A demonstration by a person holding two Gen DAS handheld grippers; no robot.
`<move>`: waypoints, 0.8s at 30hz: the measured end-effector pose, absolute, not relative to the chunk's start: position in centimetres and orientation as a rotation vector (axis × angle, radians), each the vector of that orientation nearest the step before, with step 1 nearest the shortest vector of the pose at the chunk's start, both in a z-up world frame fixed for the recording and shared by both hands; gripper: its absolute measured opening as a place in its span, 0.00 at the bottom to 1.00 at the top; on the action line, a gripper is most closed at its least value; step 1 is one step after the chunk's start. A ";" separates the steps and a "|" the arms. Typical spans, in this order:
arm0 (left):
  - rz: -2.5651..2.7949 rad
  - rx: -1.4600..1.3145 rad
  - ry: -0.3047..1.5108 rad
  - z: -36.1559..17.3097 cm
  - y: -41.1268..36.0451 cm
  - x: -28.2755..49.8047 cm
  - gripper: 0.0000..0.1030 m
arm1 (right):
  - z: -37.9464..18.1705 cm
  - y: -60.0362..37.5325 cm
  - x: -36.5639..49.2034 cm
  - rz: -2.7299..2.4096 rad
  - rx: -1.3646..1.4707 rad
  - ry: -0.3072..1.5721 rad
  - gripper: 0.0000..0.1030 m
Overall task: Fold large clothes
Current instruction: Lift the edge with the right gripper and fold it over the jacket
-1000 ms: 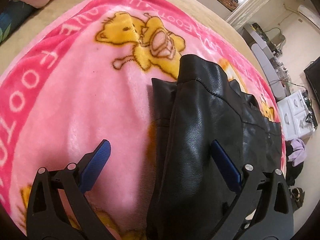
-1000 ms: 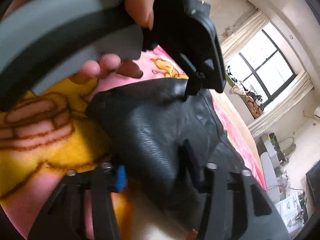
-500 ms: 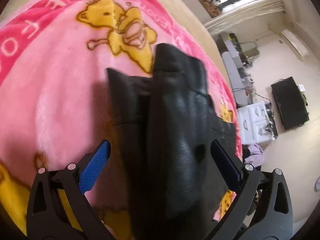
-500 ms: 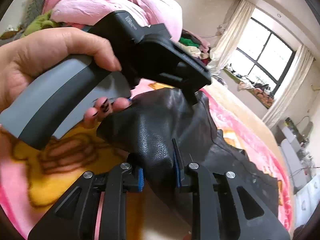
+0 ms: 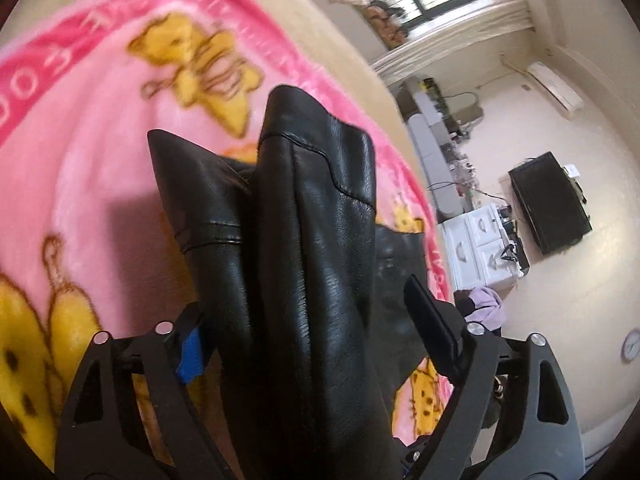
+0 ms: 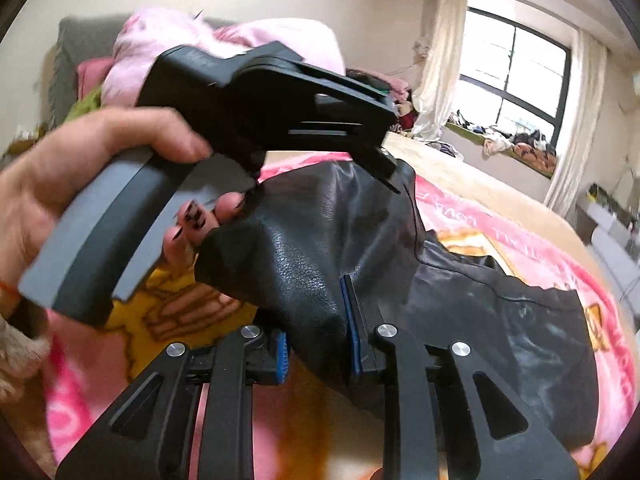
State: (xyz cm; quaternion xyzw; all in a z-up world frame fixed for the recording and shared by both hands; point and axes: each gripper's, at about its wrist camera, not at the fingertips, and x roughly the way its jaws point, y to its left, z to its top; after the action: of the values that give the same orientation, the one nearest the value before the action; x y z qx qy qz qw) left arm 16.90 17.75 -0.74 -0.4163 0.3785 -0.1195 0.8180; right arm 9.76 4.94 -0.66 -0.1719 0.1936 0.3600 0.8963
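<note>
A black leather garment (image 5: pixel 304 240) lies on a pink blanket (image 5: pixel 80 168) with yellow bear prints, one end lifted off it. My left gripper (image 5: pixel 308 320) has closed in on a thick bunch of the leather, its jaws pressing the fold from both sides. My right gripper (image 6: pixel 320 336) is shut on another bunched edge of the garment (image 6: pixel 304 272). In the right wrist view the left gripper's body (image 6: pixel 256 96) and the hand holding it (image 6: pixel 80 168) hang just above the leather.
The blanket (image 6: pixel 520 236) covers a beige bed (image 5: pixel 320 32). A pile of pink bedding (image 6: pixel 224 44) is at the headboard. White drawers (image 5: pixel 480 240), a dark screen (image 5: pixel 548 200) and a window (image 6: pixel 512 76) stand beyond the bed.
My left gripper's jaws have closed from wide open onto the leather fold. My right gripper shut on the garment earlier and has lifted it. Both views have tilted up toward the room.
</note>
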 end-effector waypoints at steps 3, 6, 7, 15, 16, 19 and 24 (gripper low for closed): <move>-0.278 -0.894 0.764 1.3 16.8 17.0 0.74 | 0.8 2.9 10.2 0.753 -0.317 0.378 0.19; -0.302 -0.865 0.745 3.7 14.9 17.6 0.74 | 2.8 0.1 11.0 0.757 -0.243 0.348 0.18; -0.310 -0.843 0.746 4.7 14.0 18.0 0.74 | 3.3 -0.7 11.2 0.754 -0.220 0.340 0.18; -0.341 -0.701 0.784 9.3 5.9 22.0 0.76 | 5.3 -9.8 14.7 0.709 0.047 0.342 0.17; -0.344 -0.689 0.791 9.4 5.0 22.3 0.76 | 5.0 -10.9 14.9 0.697 0.063 0.343 0.17; -0.355 -0.665 0.825 9.2 2.4 23.7 0.76 | 4.1 -13.4 15.5 0.678 0.113 0.366 0.17; -0.382 -0.627 0.851 8.7 -0.4 24.7 0.76 | 2.7 -17.6 17.0 0.647 0.258 0.448 0.17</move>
State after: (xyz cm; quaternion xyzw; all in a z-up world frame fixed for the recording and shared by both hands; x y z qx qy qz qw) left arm 24.75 -0.42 8.71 -0.2974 0.4035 -0.1811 0.8461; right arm 17.01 -17.61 2.75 0.1253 0.2177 0.3143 0.9155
